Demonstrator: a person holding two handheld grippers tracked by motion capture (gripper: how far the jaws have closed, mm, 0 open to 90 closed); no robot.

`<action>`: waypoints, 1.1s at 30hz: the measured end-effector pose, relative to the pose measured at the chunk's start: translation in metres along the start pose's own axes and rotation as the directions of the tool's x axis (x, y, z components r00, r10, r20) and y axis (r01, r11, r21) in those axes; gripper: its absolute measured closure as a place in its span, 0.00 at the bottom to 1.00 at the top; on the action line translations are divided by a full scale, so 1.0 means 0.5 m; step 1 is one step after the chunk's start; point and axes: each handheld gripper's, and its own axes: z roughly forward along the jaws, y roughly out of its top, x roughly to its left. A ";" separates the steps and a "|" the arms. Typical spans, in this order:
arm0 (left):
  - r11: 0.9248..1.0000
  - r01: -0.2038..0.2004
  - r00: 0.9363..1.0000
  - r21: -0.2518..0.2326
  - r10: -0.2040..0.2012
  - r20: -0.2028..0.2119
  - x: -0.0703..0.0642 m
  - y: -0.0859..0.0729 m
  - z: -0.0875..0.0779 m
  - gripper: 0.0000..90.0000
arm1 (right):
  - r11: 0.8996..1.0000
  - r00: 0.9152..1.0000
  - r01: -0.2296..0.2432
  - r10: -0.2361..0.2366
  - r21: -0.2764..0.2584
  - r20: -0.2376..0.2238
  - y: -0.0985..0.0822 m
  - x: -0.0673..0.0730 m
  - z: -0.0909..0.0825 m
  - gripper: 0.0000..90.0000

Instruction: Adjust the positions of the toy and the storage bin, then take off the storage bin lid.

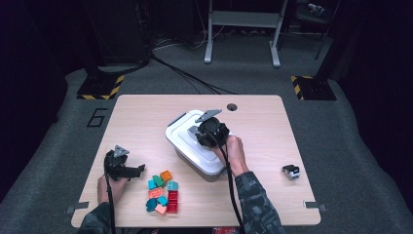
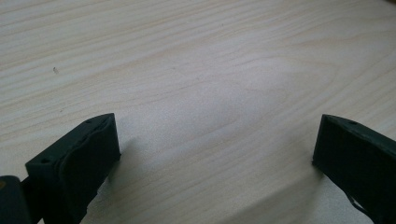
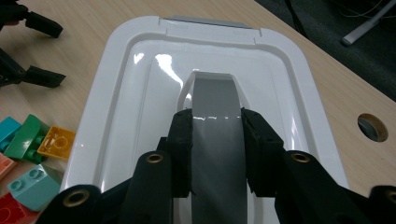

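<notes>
Right tool (image 3: 216, 154) is on top of the white lid (image 3: 140, 74) of the storage box (image 1: 195, 156), jaws clamped on either side of the grey handle (image 3: 215, 100) that runs along the middle of the lid. In the right gripper view both pads press against the handle's edges, so it is gripping the handle. The lid sits flat on the box, with a grey latch (image 3: 205, 21) at the far end.

The box stands around the centre of the table (image 1: 146, 112), turned at a slant to the table edges. In the high view the right hand (image 1: 234, 151) comes in from the near side and the tool points down onto the lid.

Left tool (image 1: 127, 169) rests low over the table near its left front area, held in the left hand (image 1: 108, 184). Its jaws stand wide apart with only bare wood between them in the left gripper view: open, holding nothing.

A cluster of toy bricks (image 1: 163, 192) (teal, green, orange, red, pink) lies on the table between the left tool and the box, just beside the box's near-left corner. A small black-and-white object (image 1: 290, 171) sits well apart on the right side of the table. A round cable hole (image 1: 232, 107) is near the far edge, just behind the box.
</notes>
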 end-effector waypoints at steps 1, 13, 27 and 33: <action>1.000 0.001 1.000 0.000 -0.001 0.000 0.000 0.000 0.000 0.00 | 1.000 1.000 -0.002 0.002 0.000 -0.004 0.000 0.003 0.000 0.75; 1.000 0.001 1.000 0.000 -0.001 -0.001 0.000 0.000 0.000 0.00 | 1.000 0.999 -0.003 0.004 0.014 -0.047 0.000 0.032 -0.008 0.75; 1.000 0.000 1.000 0.001 0.000 -0.001 0.000 0.000 0.000 0.00 | 1.000 1.000 0.009 -0.009 0.012 0.011 0.002 0.056 -0.011 0.74; 1.000 0.000 1.000 0.001 0.000 0.000 0.000 0.000 0.000 0.00 | 1.000 1.000 0.016 -0.016 0.002 0.024 0.008 0.058 -0.020 0.74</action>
